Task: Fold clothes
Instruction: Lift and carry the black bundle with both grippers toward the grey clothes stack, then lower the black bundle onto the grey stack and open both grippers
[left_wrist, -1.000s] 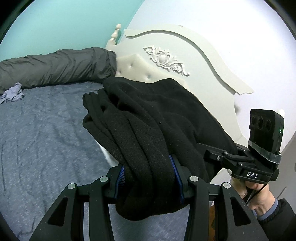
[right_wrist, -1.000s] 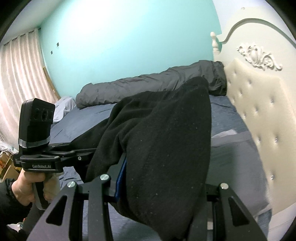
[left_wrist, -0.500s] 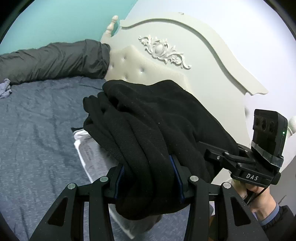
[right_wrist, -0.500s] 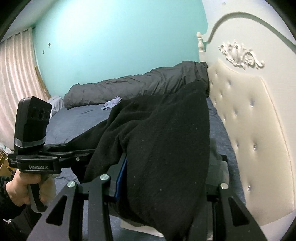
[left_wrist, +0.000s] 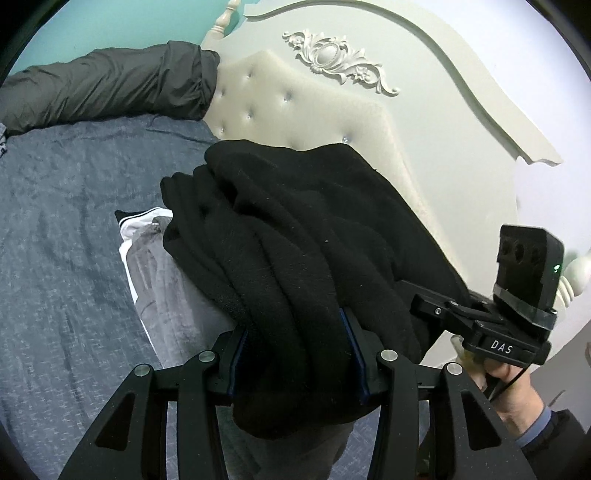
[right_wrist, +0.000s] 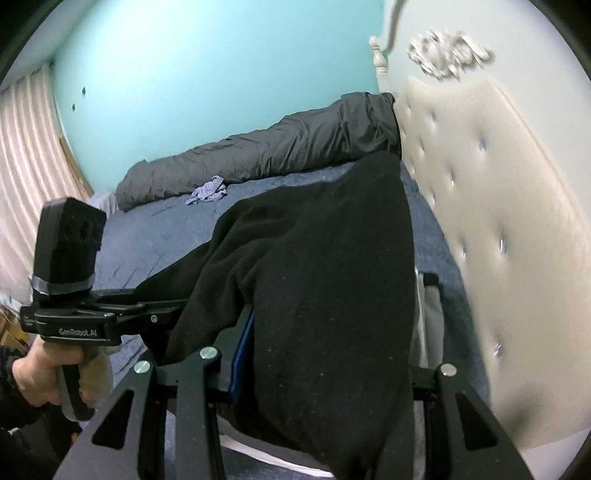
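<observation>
Black fleece (left_wrist: 295, 251) clamped in both my tongs, left (left_wrist: 295, 365) and right (right_wrist: 325, 369), above the bed (left_wrist: 55, 258). Left view alone shows grey folded garment (left_wrist: 162, 280) underneath; right alone shows curtain (right_wrist: 26, 155). Headboard (left_wrist: 295, 110) closer than a second ago.

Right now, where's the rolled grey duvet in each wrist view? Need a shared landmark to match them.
Left wrist: the grey duvet lies top left, along the far edge of the bed, its end against the headboard.
Right wrist: the grey duvet runs across the upper middle, below the teal wall.
Shared landmark: the carved ornament on the headboard, right of the duvet's end in both.
</observation>
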